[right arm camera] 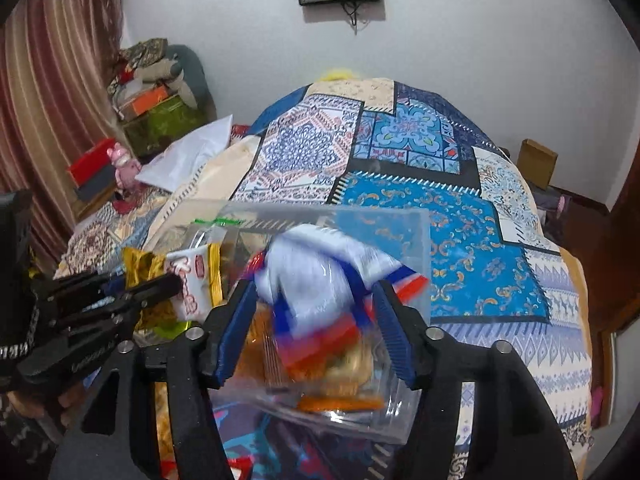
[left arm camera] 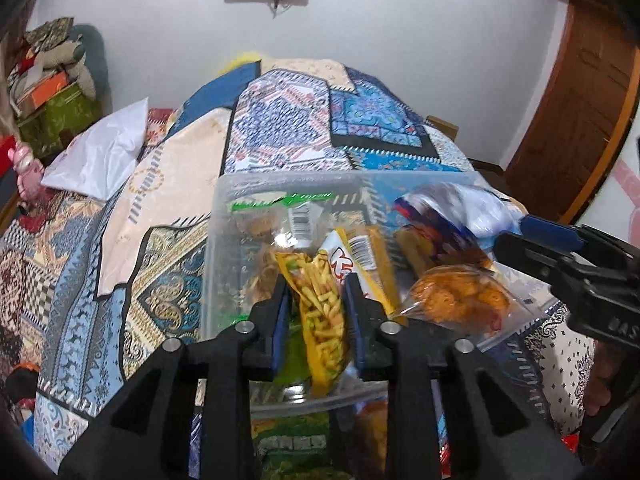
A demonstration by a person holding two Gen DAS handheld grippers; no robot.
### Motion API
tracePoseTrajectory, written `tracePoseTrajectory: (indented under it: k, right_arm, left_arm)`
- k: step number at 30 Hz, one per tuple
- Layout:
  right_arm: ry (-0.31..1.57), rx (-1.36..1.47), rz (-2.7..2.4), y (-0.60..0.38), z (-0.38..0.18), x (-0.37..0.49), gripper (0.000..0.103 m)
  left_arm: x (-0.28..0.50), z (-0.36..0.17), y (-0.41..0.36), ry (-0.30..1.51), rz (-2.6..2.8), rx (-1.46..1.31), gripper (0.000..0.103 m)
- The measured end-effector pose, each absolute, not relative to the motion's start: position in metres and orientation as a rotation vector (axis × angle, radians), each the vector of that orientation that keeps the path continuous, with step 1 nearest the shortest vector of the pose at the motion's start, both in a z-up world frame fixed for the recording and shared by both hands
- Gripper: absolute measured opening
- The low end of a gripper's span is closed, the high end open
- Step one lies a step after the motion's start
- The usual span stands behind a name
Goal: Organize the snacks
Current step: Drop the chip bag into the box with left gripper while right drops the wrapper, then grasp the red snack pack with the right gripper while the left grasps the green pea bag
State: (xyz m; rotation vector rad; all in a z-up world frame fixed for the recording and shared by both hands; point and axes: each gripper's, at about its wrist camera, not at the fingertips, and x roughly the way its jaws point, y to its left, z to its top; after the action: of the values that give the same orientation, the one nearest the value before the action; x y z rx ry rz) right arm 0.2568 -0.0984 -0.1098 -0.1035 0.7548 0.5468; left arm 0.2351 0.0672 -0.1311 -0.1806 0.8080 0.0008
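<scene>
A: Left first. Left gripper [left arm camera: 316,300] over the clear plastic bin [left arm camera: 216,216] on the patterned bedspread [left arm camera: 168,184]; jaws slightly spread, yellow stick-snack packet [left arm camera: 320,304] between them, pads look clear of it. Step?

B: Dropping packets into the bin. That packet's long axis runs along the fingers, far end pointing away into the bin.

A: Right gripper [right arm camera: 316,328]?

B: Jaws spread wider around a blurred white-and-blue snack bag [right arm camera: 320,280], over the bin's right half; can't tell if the pads touch it. Bag's axis unreadable in the blur.

A: Next?

B: Probably let both fall in and back out without snagging the rim.
</scene>
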Motion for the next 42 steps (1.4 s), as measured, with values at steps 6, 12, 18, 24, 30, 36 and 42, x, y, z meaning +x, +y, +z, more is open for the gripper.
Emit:
tracePoseTrajectory:
  k: [6, 12, 18, 24, 30, 36, 42]
  right_arm:
    - [0.747, -0.093, 0.575, -0.106, -0.098, 0.239, 0.066]
    - [0.716, -0.084, 0.605, -0.114, -0.084, 0.21, 0.071]
    - [0.714, -0.106, 0.64, -0.115, -0.082, 0.18, 0.078]
    - [0.767, -0.15, 0.669, -0.11, -0.101, 0.161, 0.079]
    - [0.888, -0.169, 0.722, -0.099, -0.134, 0.152, 0.079]
    - [0.95, -0.244, 0.729, -0.092, -0.158, 0.141, 0.08]
    - [0.984, -0.2, 0.727, -0.102, -0.167, 0.146, 0.081]
  left_arm:
    - [0.216, -0.117, 0.07, 0.782, 0.007, -0.17, 0.033]
    - [0.193, -0.1, 0.071, 0.762, 0.025, -0.142, 0.036]
    - [0.16, -0.09, 0.071, 0.728, 0.063, -0.096, 0.056]
    - [0.136, -0.099, 0.075, 0.77, 0.066, -0.082, 0.062]
    - [0.126, -0.12, 0.08, 0.83, 0.077, -0.084, 0.063]
    - [0.13, -0.143, 0.08, 0.904, 0.054, -0.124, 0.063]
    - [0.148, -0.158, 0.074, 0.948, 0.032, -0.144, 0.063]
